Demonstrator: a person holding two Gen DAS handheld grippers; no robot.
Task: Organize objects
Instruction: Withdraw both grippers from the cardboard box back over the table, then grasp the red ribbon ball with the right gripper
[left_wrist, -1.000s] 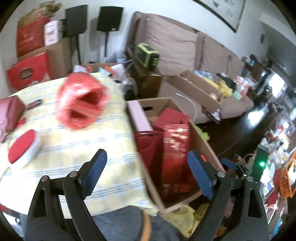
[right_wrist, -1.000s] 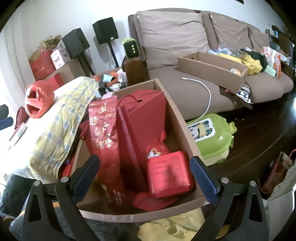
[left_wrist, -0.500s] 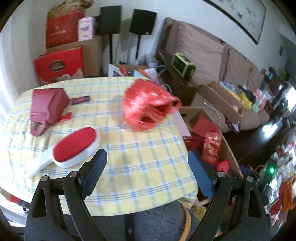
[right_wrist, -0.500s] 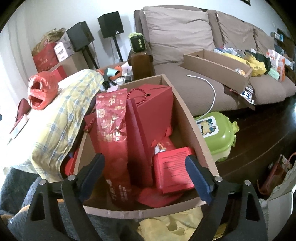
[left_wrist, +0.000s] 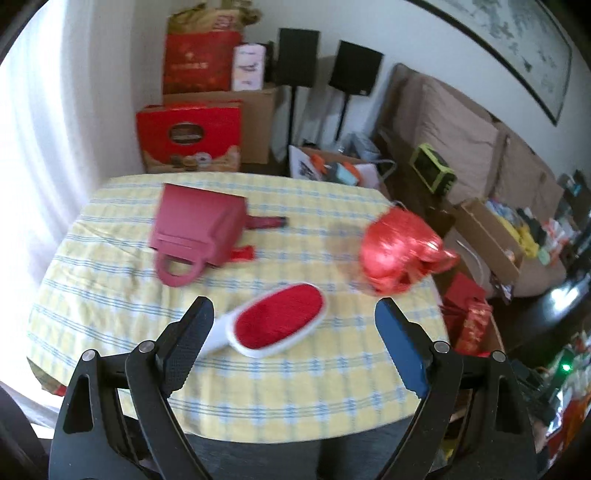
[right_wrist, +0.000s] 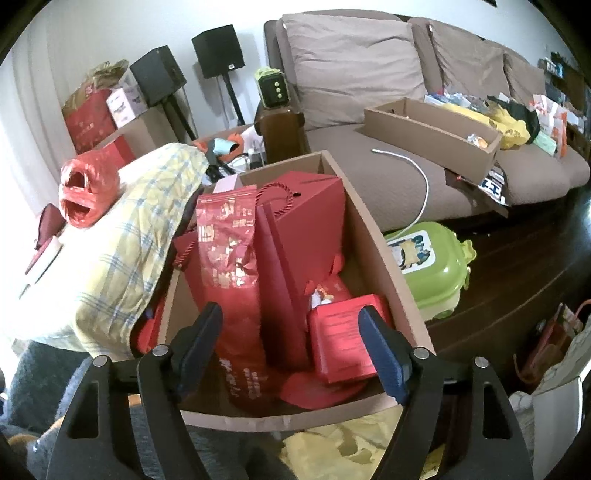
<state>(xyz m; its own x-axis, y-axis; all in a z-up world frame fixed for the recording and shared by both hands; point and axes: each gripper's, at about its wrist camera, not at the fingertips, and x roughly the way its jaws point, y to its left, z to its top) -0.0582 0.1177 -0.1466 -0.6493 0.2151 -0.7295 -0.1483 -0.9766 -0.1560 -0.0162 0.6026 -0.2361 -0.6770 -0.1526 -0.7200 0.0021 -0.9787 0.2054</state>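
Note:
My left gripper is open and empty above the near part of a table with a yellow checked cloth. On the cloth lie a red-and-white lint brush just ahead of the fingers, a dark red handbag, a small dark red stick and a red shiny plastic bag at the right edge. My right gripper is open and empty above a cardboard box that holds red gift bags and a red flat box.
The cardboard box stands on the floor against the table's right side. A green plastic case lies on the floor beside it. A brown sofa with a long cardboard tray is behind. Speakers and stacked boxes stand beyond the table.
My left gripper has swung left from the box to face the table, bringing the brush and handbag into view. My right gripper has moved slightly closer over the box. Both stay open.

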